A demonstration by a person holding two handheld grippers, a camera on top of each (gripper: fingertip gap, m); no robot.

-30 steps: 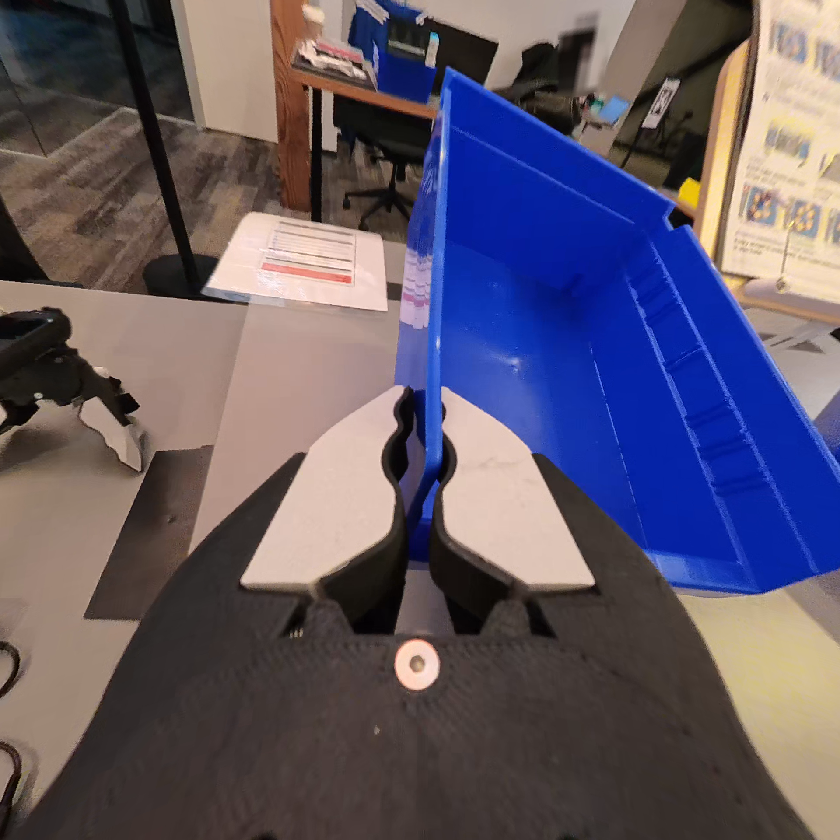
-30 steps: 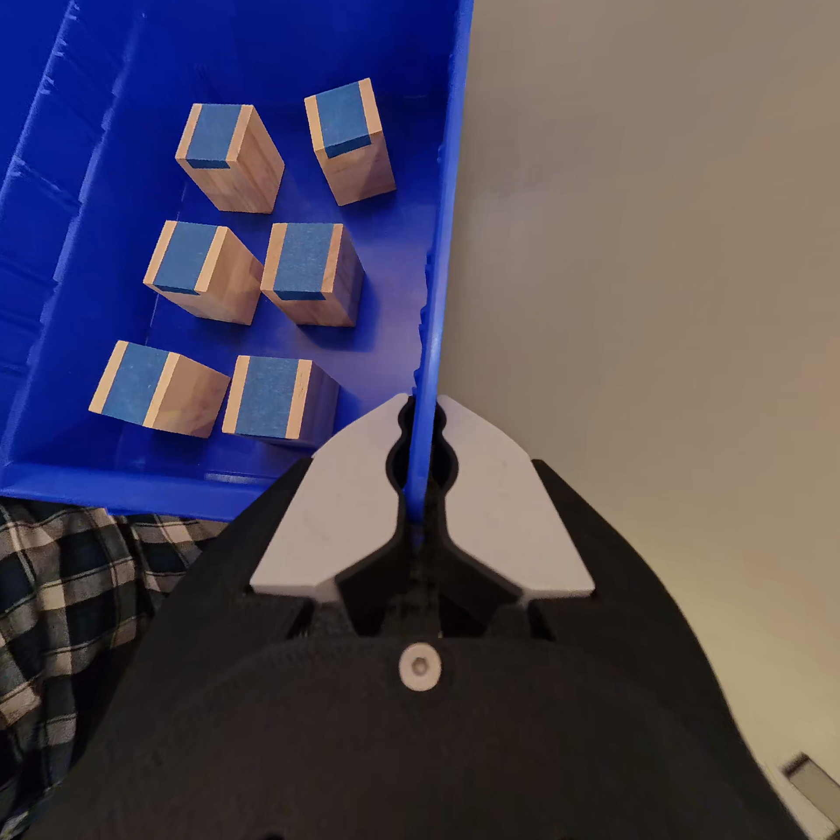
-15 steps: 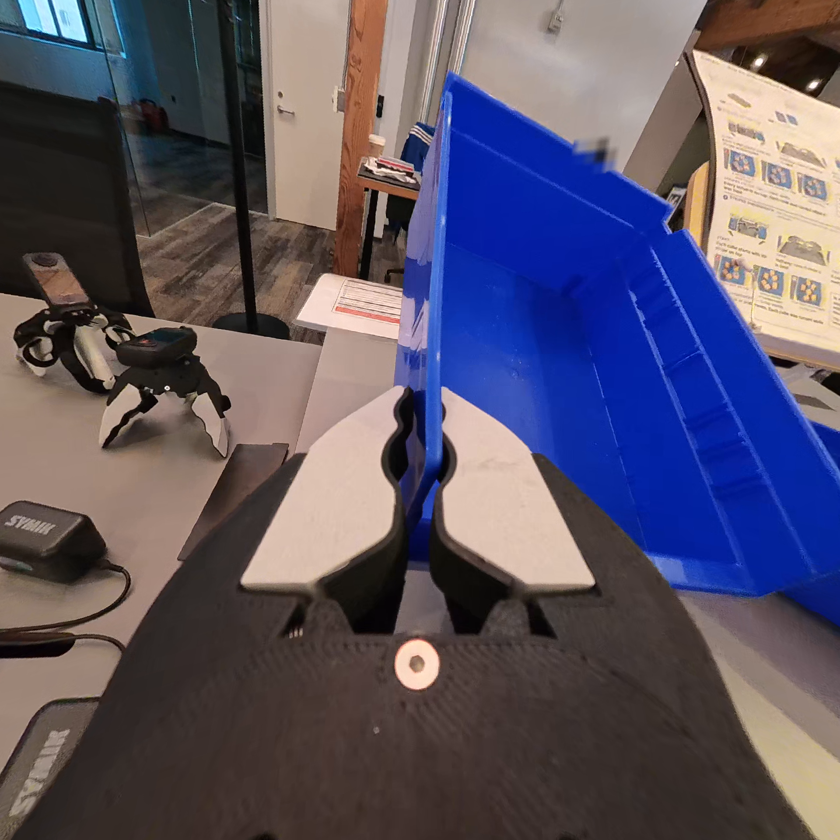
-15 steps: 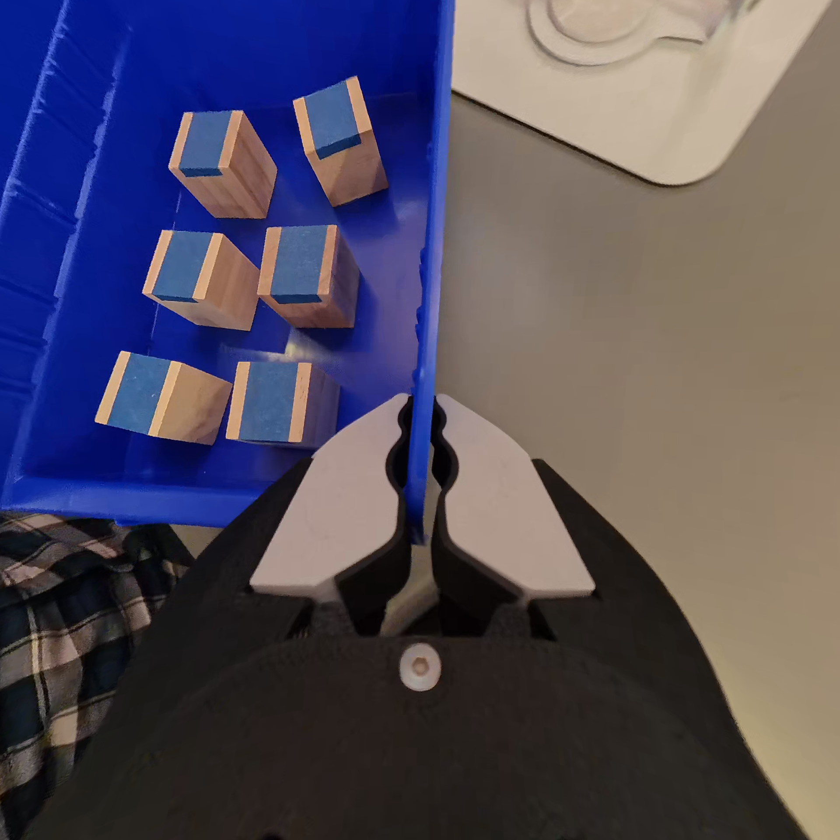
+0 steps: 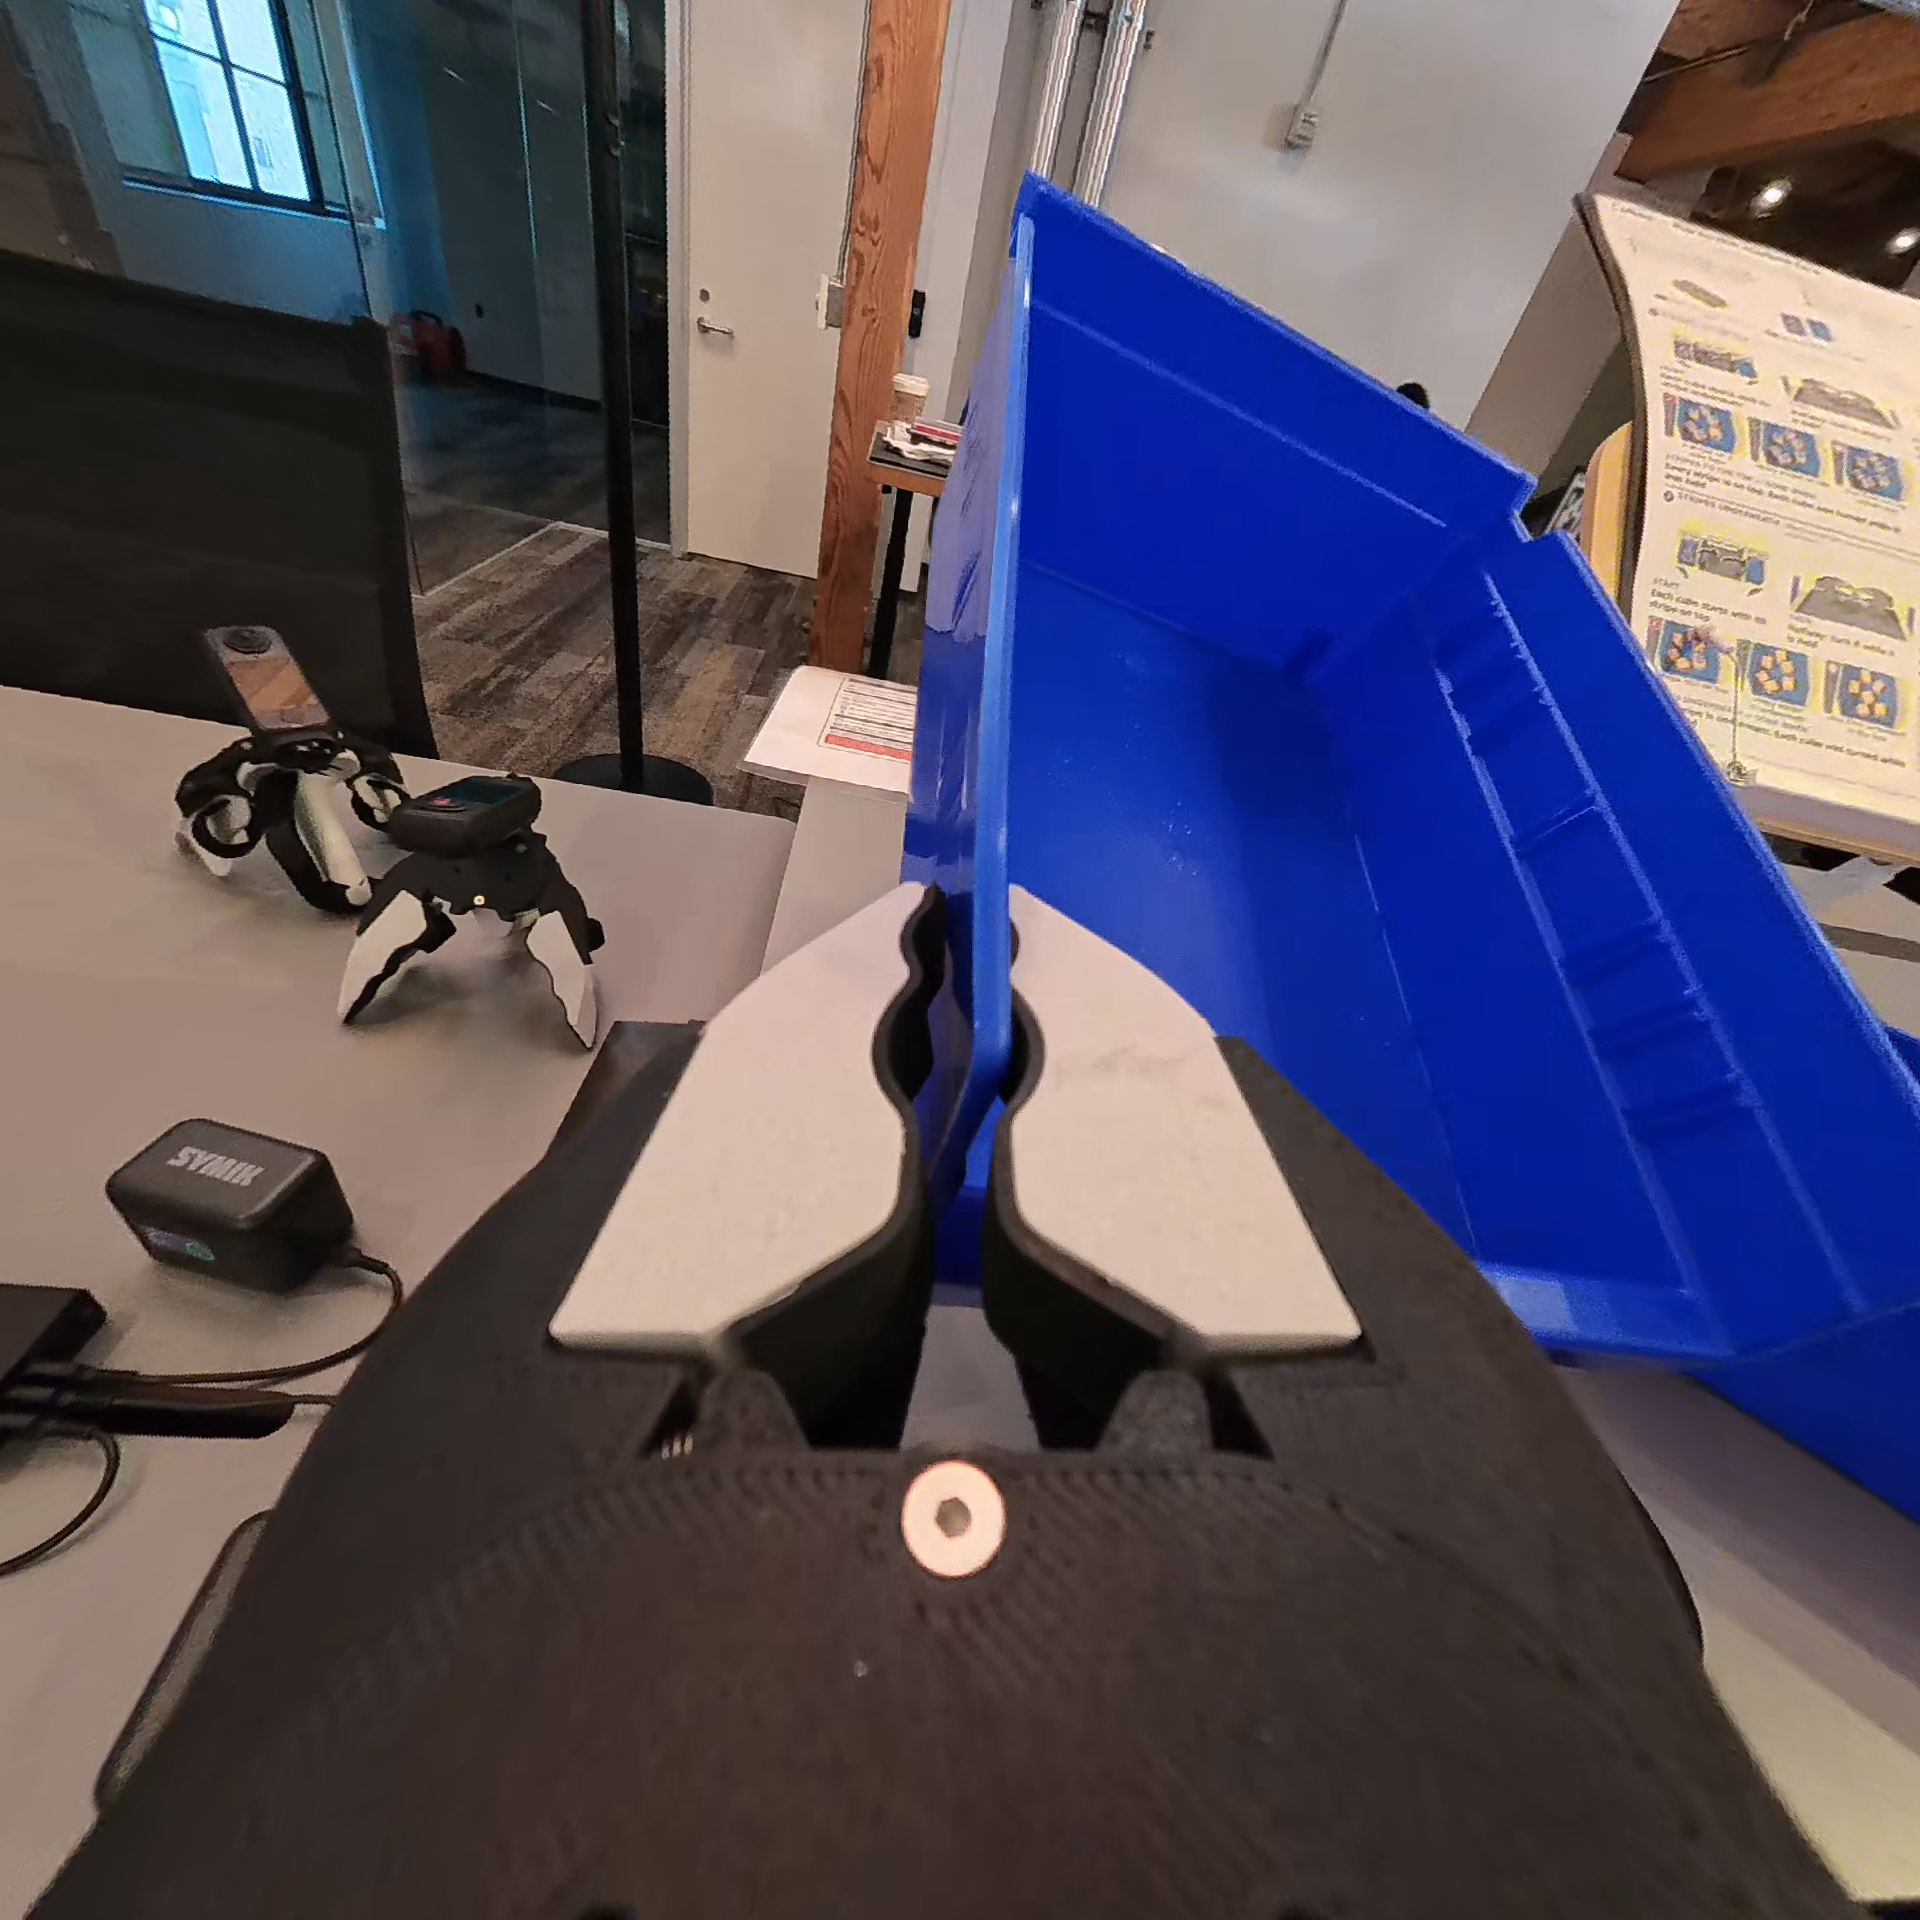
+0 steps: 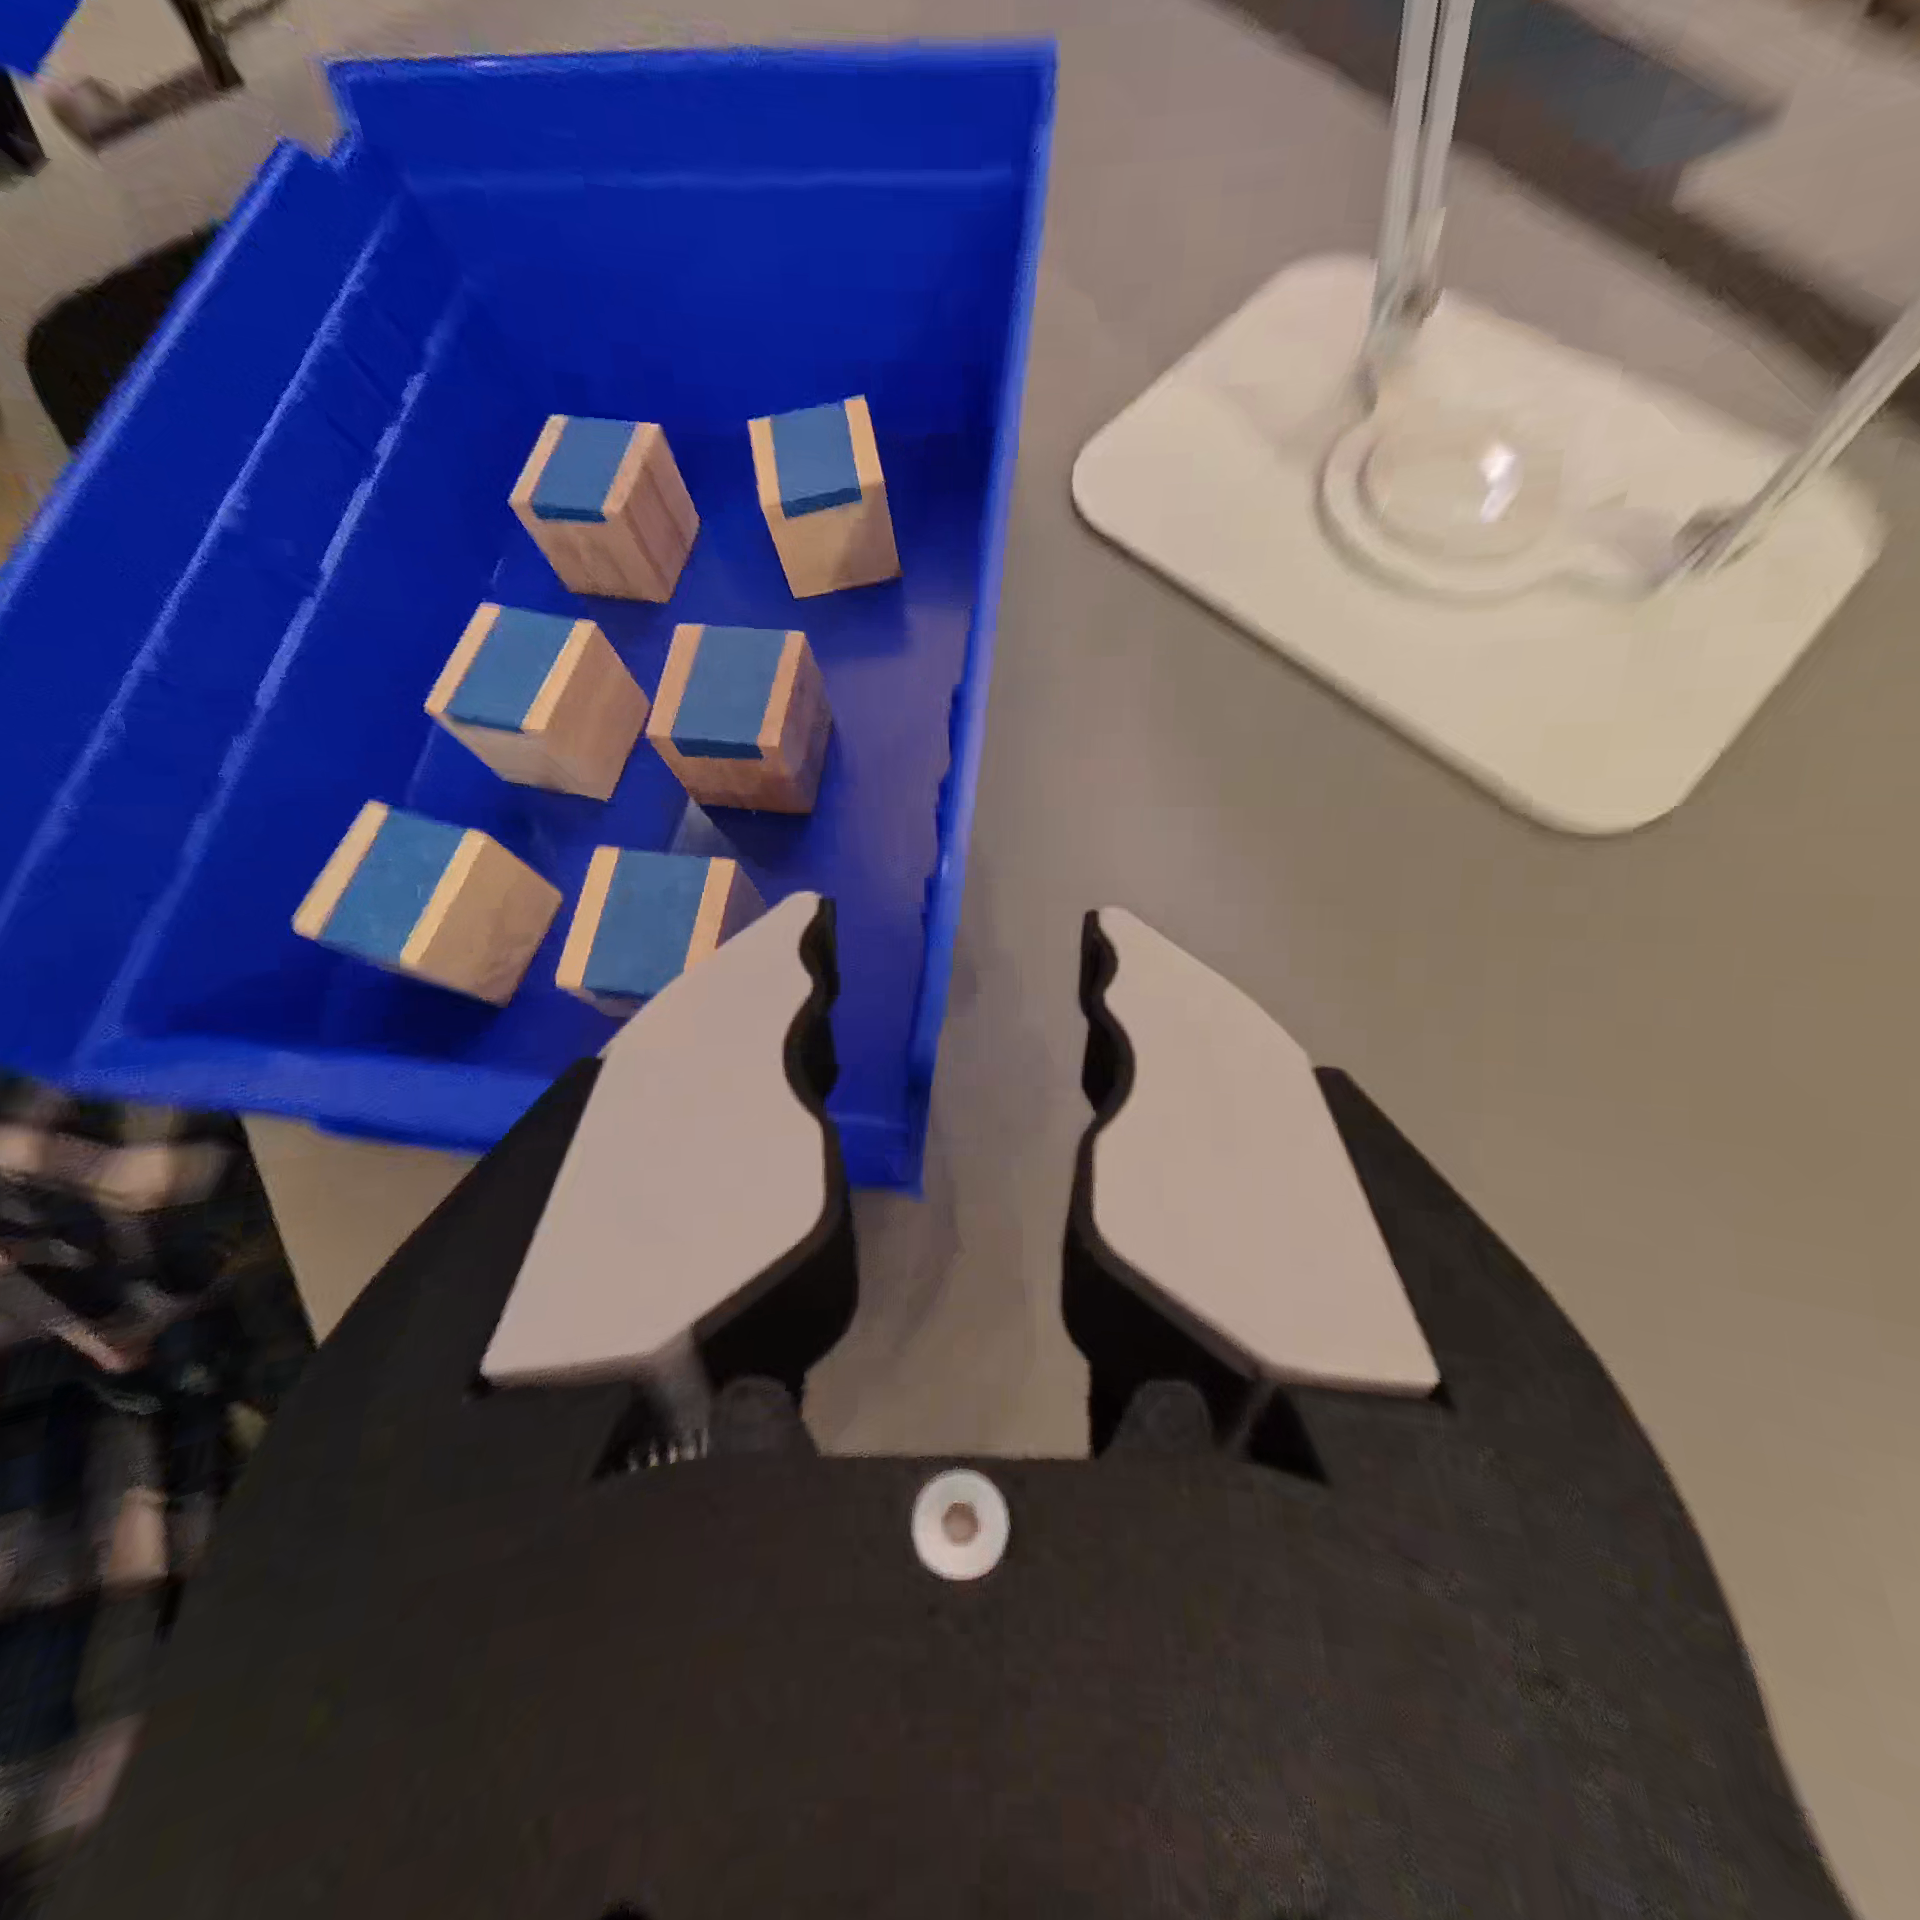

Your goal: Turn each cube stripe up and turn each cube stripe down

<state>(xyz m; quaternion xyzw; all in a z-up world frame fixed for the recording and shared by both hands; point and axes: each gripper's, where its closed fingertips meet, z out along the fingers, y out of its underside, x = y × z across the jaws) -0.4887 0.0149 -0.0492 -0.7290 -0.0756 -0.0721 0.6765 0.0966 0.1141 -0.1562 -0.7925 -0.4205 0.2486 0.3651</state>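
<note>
My left tool clamps the blue bin's wall; my right tool stands wide, straddling another bin wall.

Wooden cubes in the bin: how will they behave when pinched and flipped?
Cubes look like solid wood: probably rigid, light. Flat faces should sit stably, not roll. Close neighbours and the bin wall may crowd the open right gripper; taped tops might grip differently.

Glossy blue plastic bin holds pale matt wooden cubes on a smooth grey table.
</note>
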